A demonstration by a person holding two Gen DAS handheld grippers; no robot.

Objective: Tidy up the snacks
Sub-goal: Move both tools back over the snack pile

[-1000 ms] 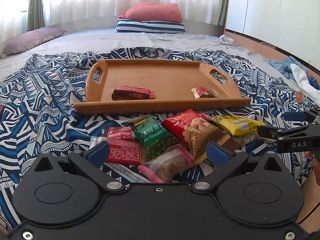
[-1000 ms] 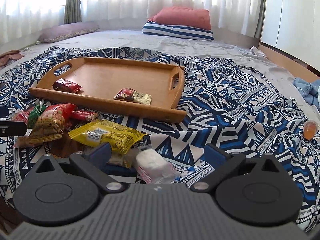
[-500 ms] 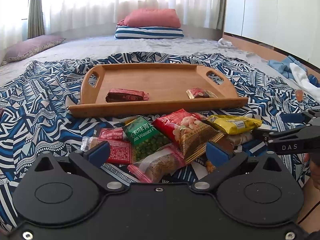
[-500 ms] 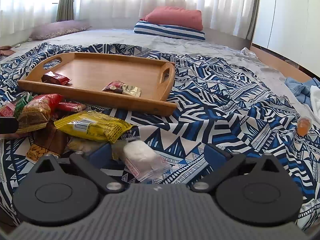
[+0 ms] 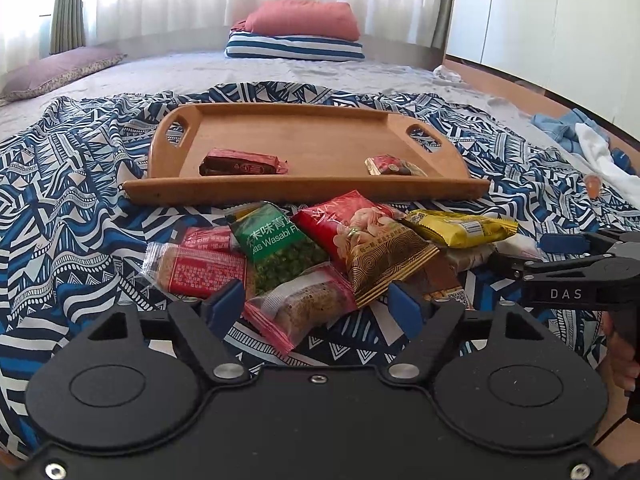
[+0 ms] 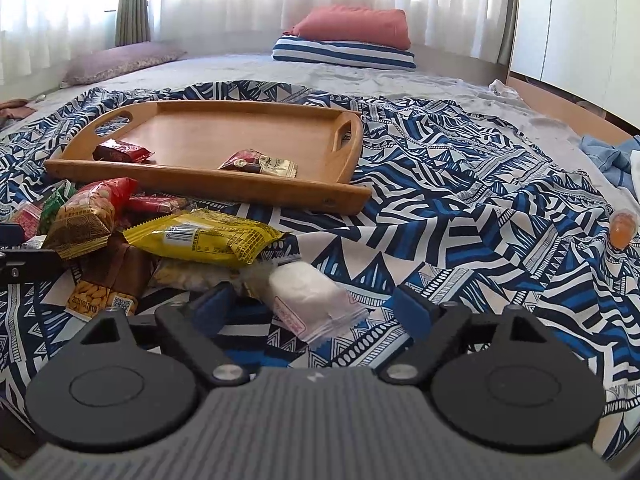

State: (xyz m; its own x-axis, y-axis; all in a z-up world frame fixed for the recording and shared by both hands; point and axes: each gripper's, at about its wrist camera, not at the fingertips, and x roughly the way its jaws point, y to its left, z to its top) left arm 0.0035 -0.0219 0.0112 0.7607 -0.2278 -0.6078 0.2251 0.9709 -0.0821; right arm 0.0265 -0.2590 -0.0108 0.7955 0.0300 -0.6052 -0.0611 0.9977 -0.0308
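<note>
Both grippers have begun to narrow from the wide spread they showed a second ago, and neither hand has travelled much. Left gripper [image 5: 316,306] is closing around a clear-wrapped grain bar [image 5: 298,310] at the near edge of the snack pile, its blue pads just beside the wrapper but not yet pressing it. Right gripper [image 6: 310,308] is closing likewise on a small white snack packet [image 6: 308,294] lying on the patterned bedspread [image 6: 460,208], with a gap still showing on the right side. That suggests two pickups are starting at once, each probably bound for the wooden tray [image 5: 304,194] beyond the pile, where a dark red bar [image 5: 242,162] and a small red-and-gold packet [image 5: 394,166] already lie. Most snacks remain in the heap on the bed. Each gripper's body hides the near end of its own packet, lower packets are buried under the green peas bag [image 5: 280,246] and yellow packet [image 6: 204,236], and an orange item [image 6: 622,226] far right is too small to identify.
</note>
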